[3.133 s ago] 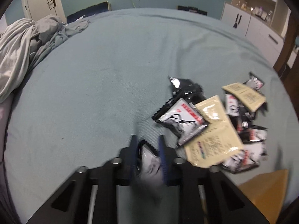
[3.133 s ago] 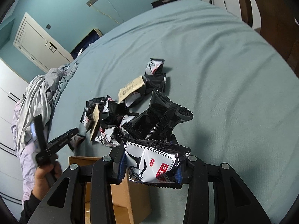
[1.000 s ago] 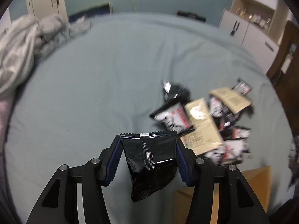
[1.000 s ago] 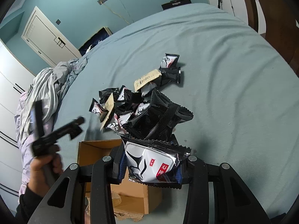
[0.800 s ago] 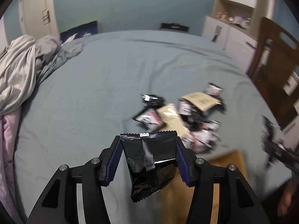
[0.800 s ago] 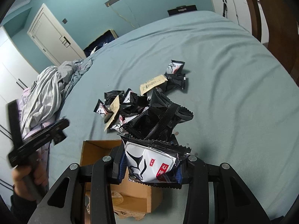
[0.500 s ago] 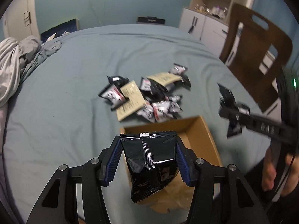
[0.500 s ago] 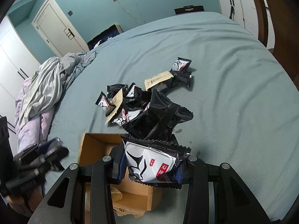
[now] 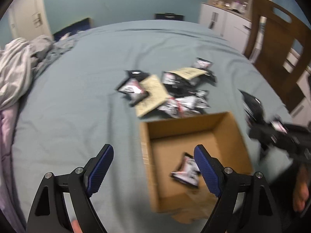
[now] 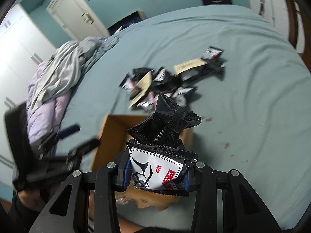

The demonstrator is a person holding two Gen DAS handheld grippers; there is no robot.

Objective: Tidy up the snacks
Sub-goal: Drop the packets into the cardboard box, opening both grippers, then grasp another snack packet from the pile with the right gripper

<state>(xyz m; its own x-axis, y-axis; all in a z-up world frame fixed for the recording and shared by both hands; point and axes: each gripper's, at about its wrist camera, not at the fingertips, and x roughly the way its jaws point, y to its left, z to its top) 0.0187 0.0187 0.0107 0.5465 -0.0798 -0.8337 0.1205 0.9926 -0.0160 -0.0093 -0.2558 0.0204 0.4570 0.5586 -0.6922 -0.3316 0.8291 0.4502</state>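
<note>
An open cardboard box point(image 9: 196, 123) point(image 10: 108, 134) sits on the teal bed. My left gripper point(image 9: 155, 167) hangs over its near left side, its jaws opening wide with nothing between them. A black and white snack packet point(image 9: 186, 169) lies blurred inside the box. My right gripper point(image 10: 157, 172) is shut on a black and white snack packet with a red label point(image 10: 157, 169), and a second black packet point(image 10: 165, 124) sticks up from the same grip. It hovers at the box's right side point(image 9: 272, 130). A pile of snack packets point(image 9: 169, 91) point(image 10: 165, 83) lies beyond the box.
Crumpled grey bedding point(image 9: 17, 68) point(image 10: 64, 71) lies at the bed's left. A brown wooden chair point(image 9: 276, 50) stands to the right, with white cabinets point(image 9: 223, 21) behind. A person's hand point(image 9: 300, 190) holds the right gripper. A white door point(image 10: 73, 15) is at the back.
My left gripper swung over the box, opened, and the black packet it held dropped into the box. The right gripper kept its two packets and shifted slightly toward the box.
</note>
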